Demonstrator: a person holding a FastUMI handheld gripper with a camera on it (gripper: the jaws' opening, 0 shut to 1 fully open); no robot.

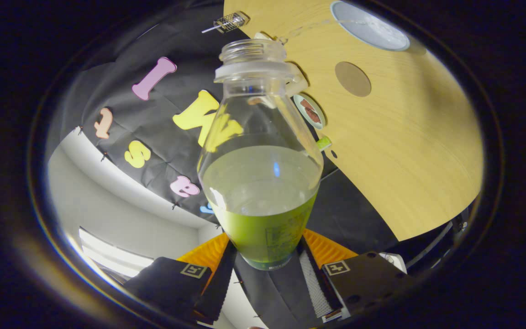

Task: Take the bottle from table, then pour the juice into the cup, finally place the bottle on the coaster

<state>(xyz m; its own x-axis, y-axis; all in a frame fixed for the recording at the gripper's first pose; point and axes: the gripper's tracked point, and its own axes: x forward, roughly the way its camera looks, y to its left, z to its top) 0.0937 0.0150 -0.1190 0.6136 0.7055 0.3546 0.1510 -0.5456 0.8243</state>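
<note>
Gripping one clear plastic bottle low on its body, the gripper has both fingers pressed against the green-labelled base, one on each side, so the jaws are closed on it. The bottle is uncapped, with its open threaded neck pointing away from the fingers toward the far part of the scene. Pale yellow-green juice fills roughly the lower half, and its flat top runs across the widest part of the body; the upper half is clear and empty.

The whole scene sits tilted in the gripper view, and the wooden surface spreads to the right of and beyond the bottle. On it I count one round white-and-blue-rimmed item at the far right, which may be the cup seen from above, though I cannot tell for sure. One plain brown disc, apparently the coaster, lies flat nearer, between that round item and the bottle's neck. One small round piece with a dark picture on it sits just right of the bottle's shoulder, and one small green object peeks out beside the body below that. One small wire-mesh object lies beyond the bottle mouth, to its left.
</note>
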